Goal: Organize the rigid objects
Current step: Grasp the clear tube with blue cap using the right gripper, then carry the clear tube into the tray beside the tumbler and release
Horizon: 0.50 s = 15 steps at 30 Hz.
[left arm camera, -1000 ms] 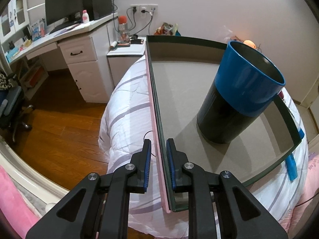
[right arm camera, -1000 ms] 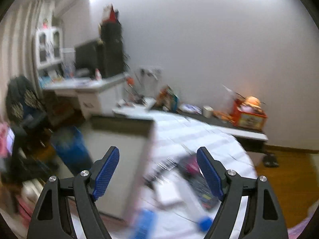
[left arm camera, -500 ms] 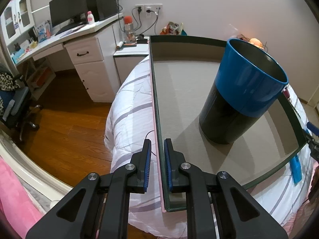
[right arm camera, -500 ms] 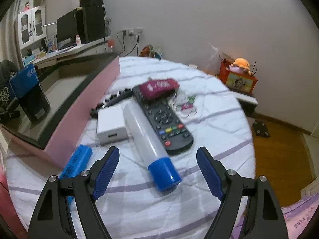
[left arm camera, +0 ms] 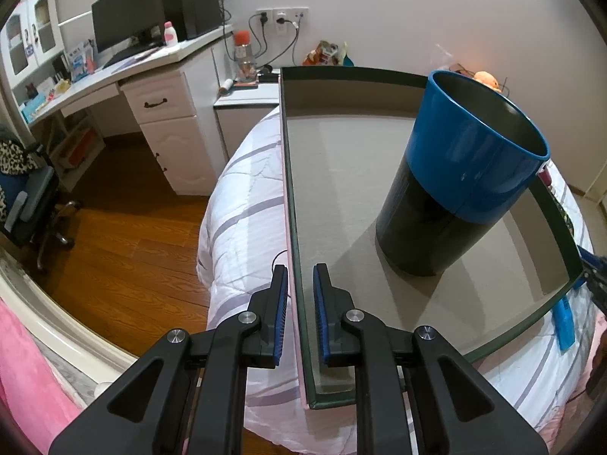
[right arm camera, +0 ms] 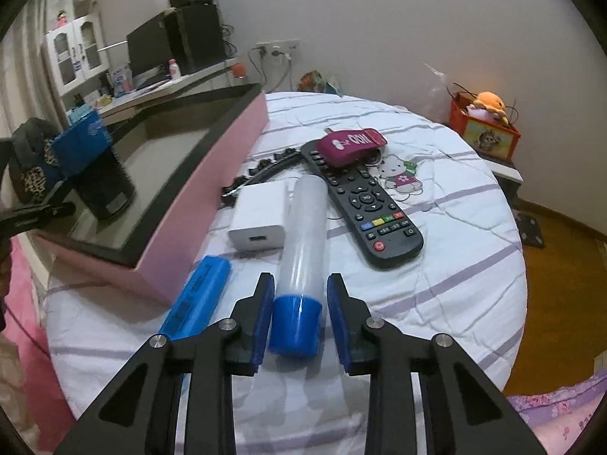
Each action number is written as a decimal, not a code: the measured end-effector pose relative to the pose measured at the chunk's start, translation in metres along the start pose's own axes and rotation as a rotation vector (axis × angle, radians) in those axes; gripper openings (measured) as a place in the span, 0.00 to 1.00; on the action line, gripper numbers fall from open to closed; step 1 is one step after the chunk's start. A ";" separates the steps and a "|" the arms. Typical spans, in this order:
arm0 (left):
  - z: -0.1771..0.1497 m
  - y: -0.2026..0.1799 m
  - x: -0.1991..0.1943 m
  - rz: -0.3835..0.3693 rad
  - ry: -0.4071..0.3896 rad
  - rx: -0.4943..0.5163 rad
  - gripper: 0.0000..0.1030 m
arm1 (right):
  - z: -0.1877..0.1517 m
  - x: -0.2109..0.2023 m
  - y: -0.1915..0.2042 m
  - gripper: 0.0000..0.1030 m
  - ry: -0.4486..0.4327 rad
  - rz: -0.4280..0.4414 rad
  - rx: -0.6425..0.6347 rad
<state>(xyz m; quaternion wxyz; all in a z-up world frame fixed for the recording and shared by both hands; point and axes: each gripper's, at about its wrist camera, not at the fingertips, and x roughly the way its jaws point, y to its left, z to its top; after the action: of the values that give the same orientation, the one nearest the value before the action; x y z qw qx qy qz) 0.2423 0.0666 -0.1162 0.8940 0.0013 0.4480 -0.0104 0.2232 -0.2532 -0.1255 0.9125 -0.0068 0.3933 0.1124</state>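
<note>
My left gripper [left arm camera: 299, 276] is shut on the near side wall of a shallow pink box [left arm camera: 294, 227] with a dark green rim, which lies on the bed. A blue and black cup [left arm camera: 455, 197] stands upright inside the box. In the right wrist view a clear tube [right arm camera: 303, 227] with a blue cap [right arm camera: 296, 326] lies on the white sheet. My right gripper [right arm camera: 299, 284] straddles the cap with its jaws closing. The left pad is at the cap and a thin gap shows at the right pad.
Beside the tube lie a blue cylinder [right arm camera: 197, 299], a white charger [right arm camera: 260, 220], a black remote [right arm camera: 364, 204], a magenta case [right arm camera: 351, 144] and a black strip [right arm camera: 261, 168]. The pink box [right arm camera: 212, 174] is left of them. A desk [left arm camera: 151, 64] and wooden floor [left arm camera: 125, 235] lie beyond the bed.
My right gripper has dropped to the bed and its jaws have narrowed from wide apart to close around the tube's blue cap. The left gripper has stayed shut on the box wall.
</note>
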 end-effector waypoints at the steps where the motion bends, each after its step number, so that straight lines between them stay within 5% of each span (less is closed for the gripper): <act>1: 0.000 0.000 0.000 -0.002 0.001 -0.001 0.13 | 0.001 0.004 -0.001 0.29 0.003 0.002 0.007; 15: 0.000 0.000 0.000 -0.004 -0.013 0.012 0.13 | 0.005 0.003 -0.002 0.25 -0.021 -0.003 0.034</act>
<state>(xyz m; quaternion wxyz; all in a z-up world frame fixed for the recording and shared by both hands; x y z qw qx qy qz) 0.2421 0.0662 -0.1163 0.8967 0.0055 0.4423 -0.0149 0.2293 -0.2544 -0.1247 0.9167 0.0093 0.3857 0.1044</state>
